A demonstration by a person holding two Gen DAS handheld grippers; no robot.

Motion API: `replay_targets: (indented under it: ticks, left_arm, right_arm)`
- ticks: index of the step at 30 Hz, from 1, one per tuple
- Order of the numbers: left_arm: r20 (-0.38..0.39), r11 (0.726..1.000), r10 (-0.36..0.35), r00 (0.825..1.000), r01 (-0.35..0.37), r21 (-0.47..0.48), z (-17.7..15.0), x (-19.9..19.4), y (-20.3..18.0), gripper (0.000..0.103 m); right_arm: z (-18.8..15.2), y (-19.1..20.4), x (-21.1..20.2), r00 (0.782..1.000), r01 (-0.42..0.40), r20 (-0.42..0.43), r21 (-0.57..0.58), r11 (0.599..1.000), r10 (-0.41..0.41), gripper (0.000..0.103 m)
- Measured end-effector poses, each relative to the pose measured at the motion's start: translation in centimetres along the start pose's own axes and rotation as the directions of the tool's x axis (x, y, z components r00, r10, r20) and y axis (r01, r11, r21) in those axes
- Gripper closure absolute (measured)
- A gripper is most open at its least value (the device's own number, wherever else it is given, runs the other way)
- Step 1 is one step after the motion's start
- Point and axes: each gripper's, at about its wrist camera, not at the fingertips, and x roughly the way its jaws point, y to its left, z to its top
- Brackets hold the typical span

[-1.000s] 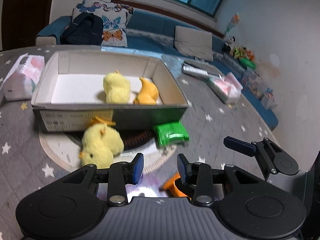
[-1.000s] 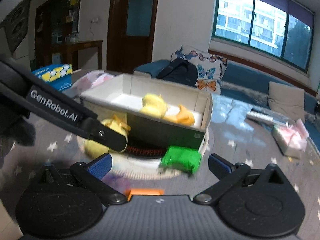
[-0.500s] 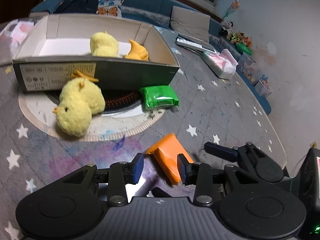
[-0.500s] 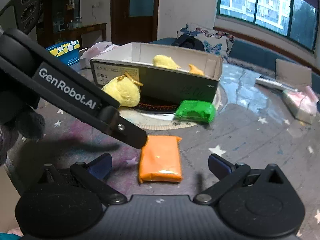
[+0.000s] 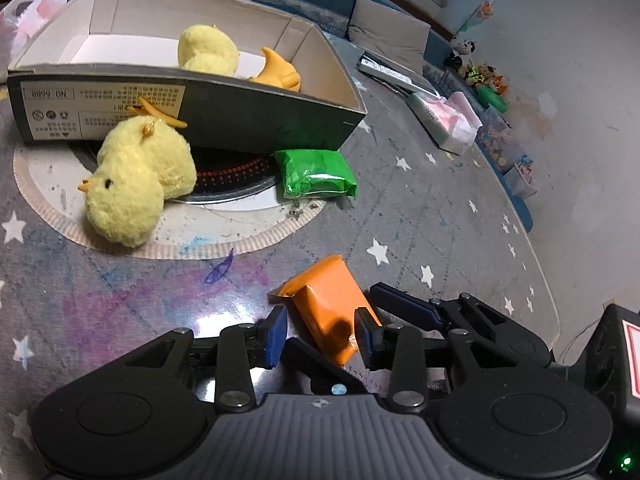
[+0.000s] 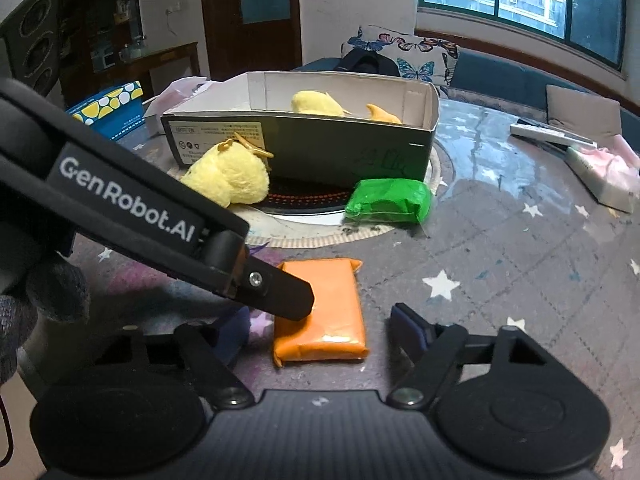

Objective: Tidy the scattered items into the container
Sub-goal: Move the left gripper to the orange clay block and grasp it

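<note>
Two grippers crowd one orange packet (image 5: 326, 312), which lies flat on the starry tablecloth (image 5: 440, 208) at lower centre of both views. The left gripper (image 5: 320, 334) has its jaws parted, one on each side of the packet's near end, not yet pressing it. The right gripper (image 6: 320, 330) is spread wider, also straddling the packet, holding nothing.

To do this pickup well, I judge only one tool should close: the left is already lined up, so the right should back off to avoid a clash. The left fingers should go low to the cloth and squeeze across the packet's narrow width, near its middle, since the wrapper looks soft and slippery and could slide out.

Counted: one open cardboard box (image 5: 280, 116) in the upper half of the frame; two things inside it, a yellow plush chick (image 5: 208, 50) and a small orange toy (image 5: 278, 74). Three things lie outside: the orange packet, one green packet (image 5: 318, 174) touching the box's near corner, and one second plush chick (image 5: 132, 180) against the box's front wall.
</note>
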Motion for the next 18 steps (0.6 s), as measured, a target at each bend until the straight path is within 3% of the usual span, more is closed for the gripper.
replay_targets:
  ticks: [6,10,18]
  left_arm:
    - [-0.012,1.0,-0.006,1.0,0.006,-0.022,0.08,0.53,0.25,0.064]
    - [-0.021,0.999,-0.014,1.0,0.013,-0.036,0.34,0.72,0.24,0.064]
    - [-0.023,0.998,-0.018,1.0,0.017,-0.06,0.92,0.48,0.29,0.064]
  right_arm:
    - [0.07,0.24,-0.09,1.0,0.023,0.002,-0.006,1.0,-0.023,0.041]
    - [0.24,0.1,-0.18,1.0,0.015,0.008,0.007,1.0,-0.015,0.057]
    - [0.69,0.18,-0.36,1.0,-0.005,0.01,0.017,1.0,0.005,0.058]
